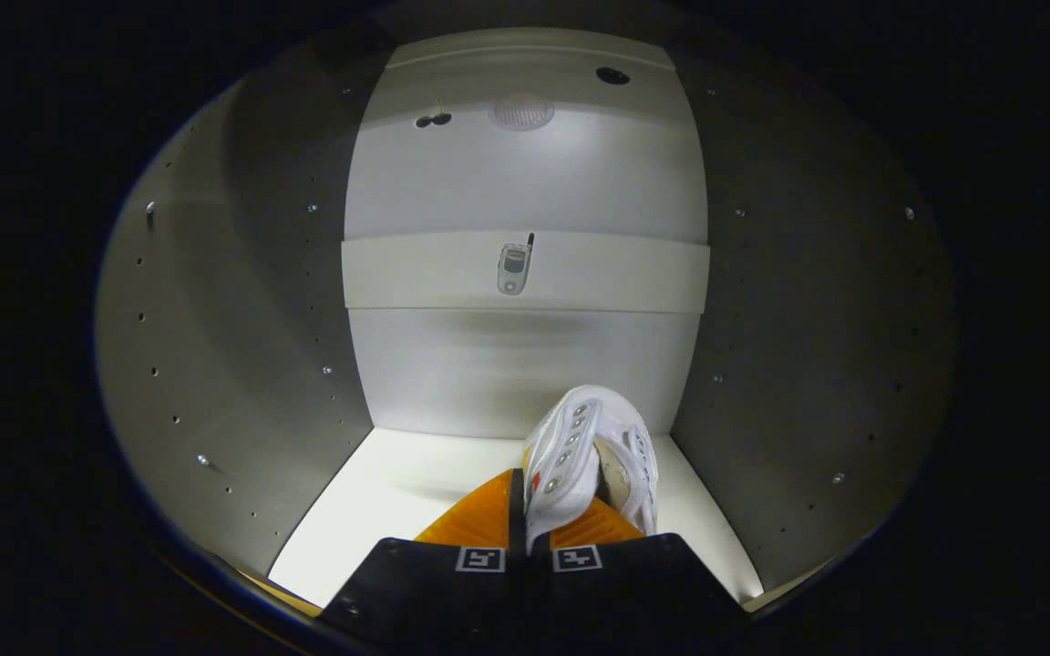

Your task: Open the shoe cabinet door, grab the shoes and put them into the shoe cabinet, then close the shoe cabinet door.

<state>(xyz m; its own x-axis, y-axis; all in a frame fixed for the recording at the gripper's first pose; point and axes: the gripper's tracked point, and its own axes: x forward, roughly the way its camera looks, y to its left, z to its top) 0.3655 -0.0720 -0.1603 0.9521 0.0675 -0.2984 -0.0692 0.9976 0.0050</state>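
A white shoe [591,460] is held pinched by its side wall between the nearly closed tongs [527,528], carried low over the floor [397,497] of the open shoe cabinet [242,364], evidently so that it can be set down inside.

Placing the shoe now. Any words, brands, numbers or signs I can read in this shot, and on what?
No readable text.
White shoe, pinched between the fingers of the gripper: no brand legible.
Small phone-shaped item on the cabinet's back rail: screen and markings too small to read.
Square markers on the fingers: coded patterns, not letters or numbers.
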